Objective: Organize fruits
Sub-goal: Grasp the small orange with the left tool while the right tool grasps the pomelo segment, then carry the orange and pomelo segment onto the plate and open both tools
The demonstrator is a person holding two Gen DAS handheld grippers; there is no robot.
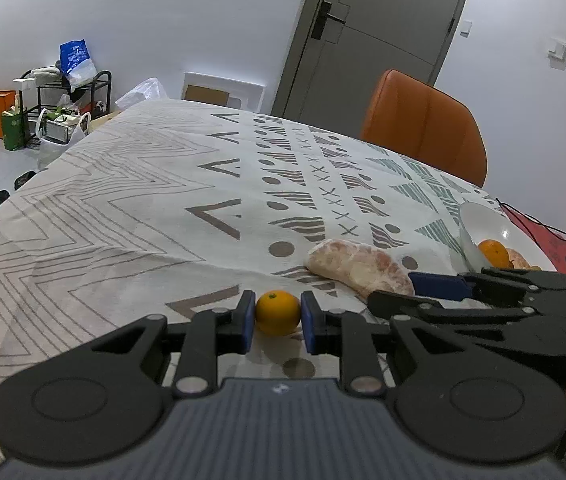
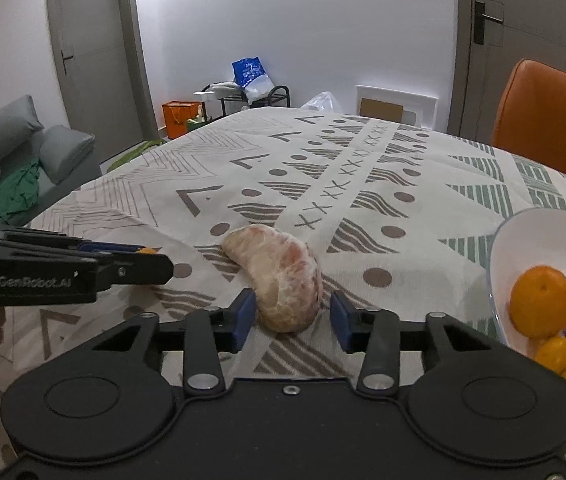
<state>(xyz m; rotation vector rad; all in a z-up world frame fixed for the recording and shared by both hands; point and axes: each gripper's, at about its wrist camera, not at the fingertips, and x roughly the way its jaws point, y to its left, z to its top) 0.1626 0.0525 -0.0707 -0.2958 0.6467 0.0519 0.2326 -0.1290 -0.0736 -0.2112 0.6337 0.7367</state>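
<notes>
A small orange (image 1: 278, 312) sits on the patterned tablecloth between the pads of my left gripper (image 1: 277, 322), which is shut on it. A peeled pomelo segment (image 2: 279, 276) lies on the cloth, its near end between the fingers of my right gripper (image 2: 293, 322), which is open, with a gap on the right side. The segment also shows in the left wrist view (image 1: 359, 266). A white bowl (image 2: 523, 236) at the right holds an orange (image 2: 541, 300) and several small fruits. The left gripper also shows in the right wrist view (image 2: 139, 260), at the left.
An orange chair (image 1: 423, 124) stands at the table's far right side. A red item with cables (image 1: 543, 236) lies beyond the bowl (image 1: 479, 220). A grey sofa (image 2: 11, 160) and a cluttered rack (image 1: 63, 100) stand off the table's left and far end.
</notes>
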